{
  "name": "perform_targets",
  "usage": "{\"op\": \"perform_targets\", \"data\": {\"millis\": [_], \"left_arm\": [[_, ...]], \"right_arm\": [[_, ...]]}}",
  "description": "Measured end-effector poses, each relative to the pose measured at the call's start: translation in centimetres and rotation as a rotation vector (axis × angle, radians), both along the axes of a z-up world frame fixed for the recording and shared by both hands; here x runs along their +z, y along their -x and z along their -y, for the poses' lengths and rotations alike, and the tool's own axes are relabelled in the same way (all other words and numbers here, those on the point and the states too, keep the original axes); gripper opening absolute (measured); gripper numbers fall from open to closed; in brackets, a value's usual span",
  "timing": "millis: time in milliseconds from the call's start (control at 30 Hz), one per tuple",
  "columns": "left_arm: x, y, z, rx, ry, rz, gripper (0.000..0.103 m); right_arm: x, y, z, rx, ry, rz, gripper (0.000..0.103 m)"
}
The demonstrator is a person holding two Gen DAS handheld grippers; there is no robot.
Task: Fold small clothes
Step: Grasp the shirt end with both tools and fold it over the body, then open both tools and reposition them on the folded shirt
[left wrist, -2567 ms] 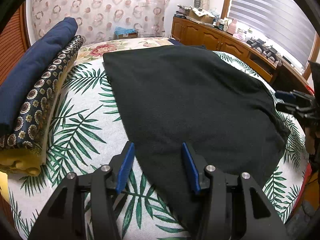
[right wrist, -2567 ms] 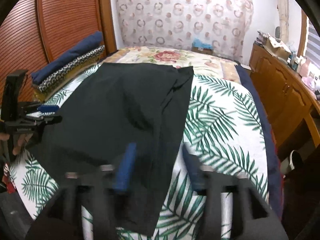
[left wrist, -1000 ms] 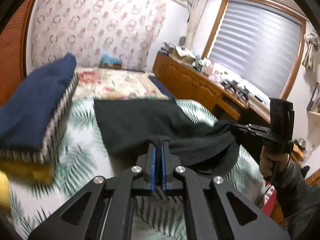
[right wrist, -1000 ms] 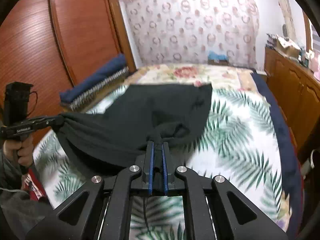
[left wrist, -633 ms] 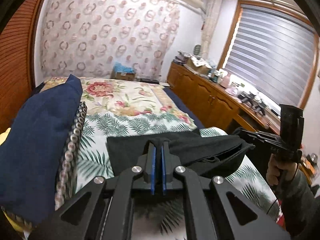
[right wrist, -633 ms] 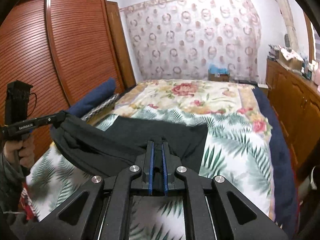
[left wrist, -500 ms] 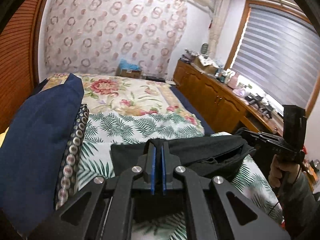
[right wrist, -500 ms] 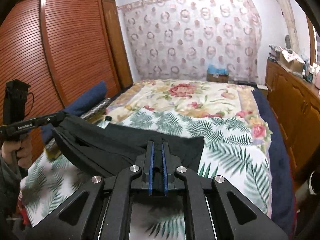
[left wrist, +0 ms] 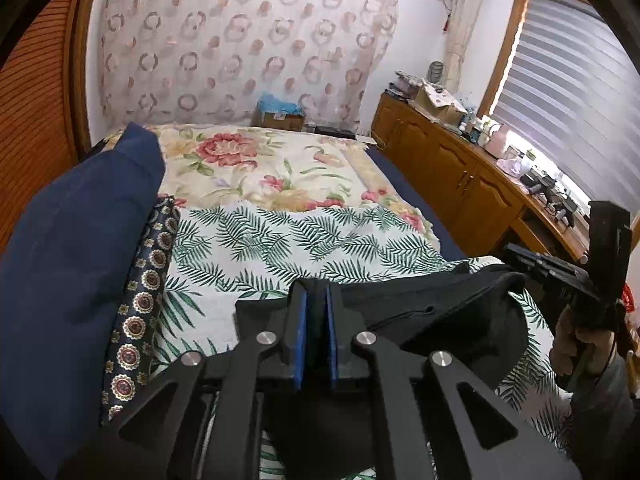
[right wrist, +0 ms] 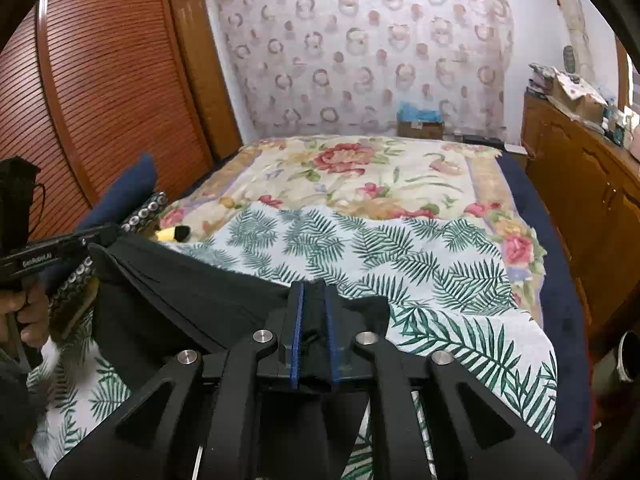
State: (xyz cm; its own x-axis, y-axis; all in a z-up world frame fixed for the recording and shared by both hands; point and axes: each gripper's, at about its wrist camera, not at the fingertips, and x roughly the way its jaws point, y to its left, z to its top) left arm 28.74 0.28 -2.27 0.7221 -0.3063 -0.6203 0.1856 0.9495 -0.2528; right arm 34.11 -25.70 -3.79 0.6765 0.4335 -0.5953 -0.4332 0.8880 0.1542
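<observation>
1. On the white bedspread printed with green palm leaves, at its near end, we found the black knit garment. It was doubled over and stretched from one claw to the other, with its lower part resting on the spread.
2. The left gripper had a corner of the garment between its blue pads. Its jaws were opening, only a narrow gap apart, with the cloth filling the gap.
3. The right gripper likewise had dark cloth and a loose thread between its blue pads. Its jaws were opening too, and the fabric was still caught there.
4. In the left wrist view we saw the person's right hand around the handle of its tool at the right edge. In the right wrist view the left hand gripped its handle at the left edge.
5. A folded navy blue quilt lay on a dark cloth with round medallions along the bed's left side, just beside the garment.
6. Beyond the palm print lay a cream blanket with red flowers.
7. A brown wooden cabinet stood to the right of the bed, and a slatted wooden wardrobe door to the left.
</observation>
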Motion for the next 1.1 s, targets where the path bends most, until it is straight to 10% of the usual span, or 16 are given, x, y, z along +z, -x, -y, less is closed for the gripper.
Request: {"op": "perform_targets", "data": {"millis": [333,500,1100], "left_arm": [[1.3,1.2,0.0,-0.012,-0.04,0.058,0.032],[-1.4,0.5,1.0,-0.036,-0.078,-0.032,0.034],[-6.8,-1.4,0.5,0.025,-0.147,-0.173,0.046]], "right_arm": [[2.1,0.7,2.7,-0.054,-0.043,0.083,0.025],[2.1,1.2,1.9,0.022,-0.013,0.079,0.05],[-5.5,-2.0,-0.4,0.011,0.065,-0.179,0.07]]}}
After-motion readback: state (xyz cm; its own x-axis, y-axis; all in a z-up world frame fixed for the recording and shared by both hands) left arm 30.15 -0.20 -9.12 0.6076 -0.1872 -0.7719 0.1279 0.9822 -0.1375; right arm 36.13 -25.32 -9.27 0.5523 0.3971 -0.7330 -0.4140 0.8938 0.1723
